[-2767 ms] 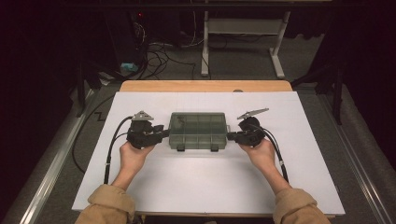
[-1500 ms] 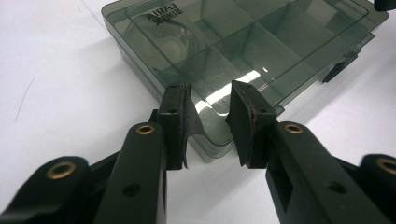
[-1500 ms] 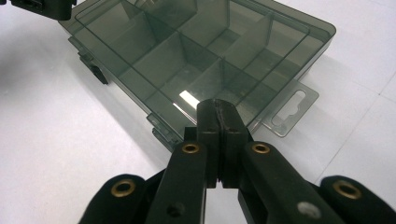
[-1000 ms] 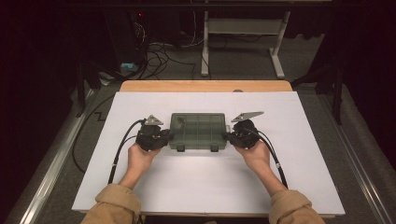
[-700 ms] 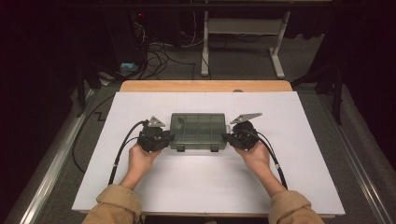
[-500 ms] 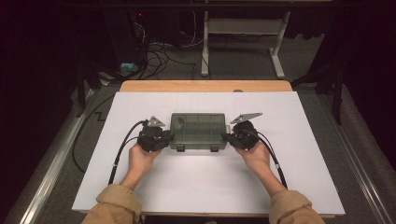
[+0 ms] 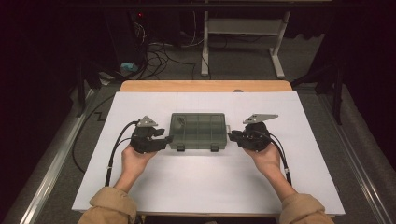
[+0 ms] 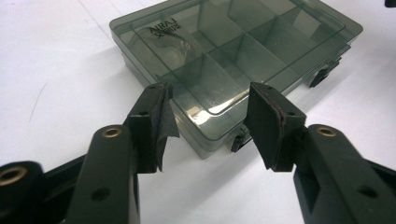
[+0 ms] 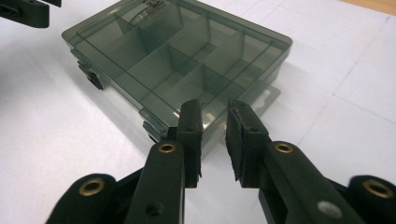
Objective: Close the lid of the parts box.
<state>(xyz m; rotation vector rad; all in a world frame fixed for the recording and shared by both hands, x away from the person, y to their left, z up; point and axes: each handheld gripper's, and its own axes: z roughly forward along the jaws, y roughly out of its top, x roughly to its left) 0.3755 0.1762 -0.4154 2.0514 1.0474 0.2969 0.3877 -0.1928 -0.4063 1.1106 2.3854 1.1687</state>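
A smoky transparent compartment box [image 7: 198, 131] lies shut and flat on the white table [image 7: 205, 191]. My left gripper [image 7: 166, 139] is at the box's left end. In the left gripper view this gripper [image 8: 210, 123] has just been opening; its pads [image 8: 154, 126] stand on either side of the box's [image 8: 233, 51] near corner without touching it. My right gripper [image 7: 232, 136] is at the box's right end. Its jaws [image 9: 215, 135] have just been opening too and are a little apart, with the box's [image 9: 177, 56] end edge just beyond the gap. Two latches show on the box's front.
A wooden strip [image 7: 205, 86] runs along the table's far edge. Beyond it are white desk legs [image 7: 243, 28] and cables [image 7: 163, 51] on the floor. Each gripper's cable [image 7: 116, 149] trails back across the table beside the forearms.
Both grippers have let go of the box's ends, their jaws now apart. The right gripper has drawn back to the right. The box has not moved.
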